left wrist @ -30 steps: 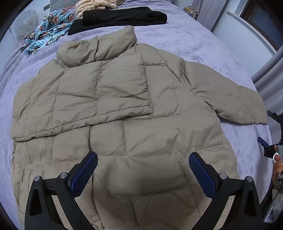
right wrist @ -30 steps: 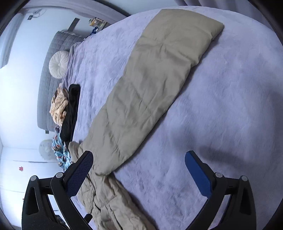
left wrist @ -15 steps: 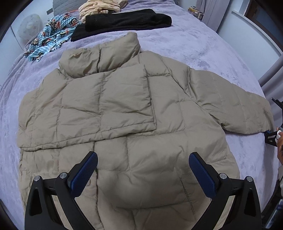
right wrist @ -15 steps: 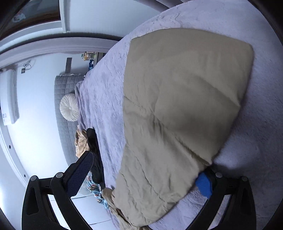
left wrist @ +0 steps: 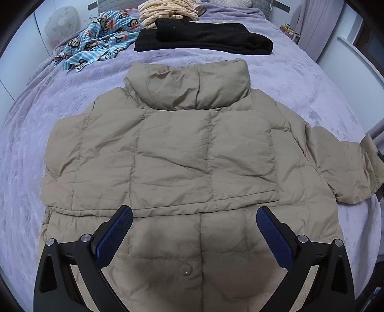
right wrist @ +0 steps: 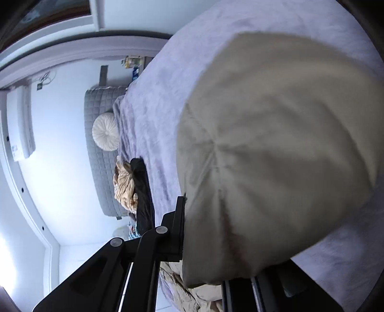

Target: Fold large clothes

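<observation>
A tan puffer jacket (left wrist: 187,168) is lying flat on a lilac-covered bed (left wrist: 300,79), filling the middle of the left wrist view with its stand-up collar (left wrist: 192,86) pointing toward 12 o'clock and its hem running under the camera at 6 o'clock. One sleeve is lying folded across the chest, while the other sleeve (left wrist: 345,168) is reaching out toward 3 o'clock, its cuff lifted off the bed at the frame's edge. The left gripper (left wrist: 194,236) is hovering above the lower front of the jacket near a snap button (left wrist: 186,269), its jaws standing wide apart and holding nothing. In the right wrist view the sleeve (right wrist: 276,156) is bulging up close to the lens, and the right gripper (right wrist: 216,259) is clamping it, the jaws pinched nearly together on the fabric. Beyond the collar, toward 12 o'clock, a black garment (left wrist: 204,36) is lying folded, with a striped beige garment (left wrist: 165,10) behind it and a blue monkey-print cloth (left wrist: 98,45) sprawling toward 10 o'clock. A round white cushion (right wrist: 105,131) is leaning against the grey quilted headboard (right wrist: 100,163).
</observation>
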{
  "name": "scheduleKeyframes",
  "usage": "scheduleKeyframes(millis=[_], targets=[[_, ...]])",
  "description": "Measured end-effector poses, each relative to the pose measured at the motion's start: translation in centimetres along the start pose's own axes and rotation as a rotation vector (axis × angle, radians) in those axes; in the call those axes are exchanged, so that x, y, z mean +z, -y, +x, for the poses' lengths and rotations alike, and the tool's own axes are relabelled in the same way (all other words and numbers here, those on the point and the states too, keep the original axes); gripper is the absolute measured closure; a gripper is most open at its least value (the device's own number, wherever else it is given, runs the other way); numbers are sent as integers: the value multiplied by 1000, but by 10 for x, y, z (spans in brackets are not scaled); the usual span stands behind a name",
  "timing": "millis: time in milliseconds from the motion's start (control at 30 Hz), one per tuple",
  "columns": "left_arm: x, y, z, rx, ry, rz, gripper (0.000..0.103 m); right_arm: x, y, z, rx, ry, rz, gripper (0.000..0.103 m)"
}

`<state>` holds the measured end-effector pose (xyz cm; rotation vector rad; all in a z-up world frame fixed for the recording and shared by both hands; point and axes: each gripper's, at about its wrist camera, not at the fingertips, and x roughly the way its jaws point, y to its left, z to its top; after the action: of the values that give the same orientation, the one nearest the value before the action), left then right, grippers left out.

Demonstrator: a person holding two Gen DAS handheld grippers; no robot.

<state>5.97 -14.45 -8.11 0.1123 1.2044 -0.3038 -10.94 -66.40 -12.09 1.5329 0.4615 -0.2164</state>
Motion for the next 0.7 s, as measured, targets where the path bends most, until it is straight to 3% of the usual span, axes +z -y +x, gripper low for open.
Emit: scheduleKeyframes(millis=[167,367,500,600,700], targets=[[8,-44,-8,13,35,0,0,-61,-96,41,29,-93,-278,95],[20,-113,-20,57,85,-73,0,-188,-189,130,13,-286,-660,95],[21,-145,-16,89,95,-104,0,-278,-197,196,-39,-436,-840,95],[16,-156,-7,85,91,-111,0,-341,-169,239,-155,-521,-939,95],[11,-159,4,69,73,-114,0,-373,-129,256,-278,-546,-1006,95]])
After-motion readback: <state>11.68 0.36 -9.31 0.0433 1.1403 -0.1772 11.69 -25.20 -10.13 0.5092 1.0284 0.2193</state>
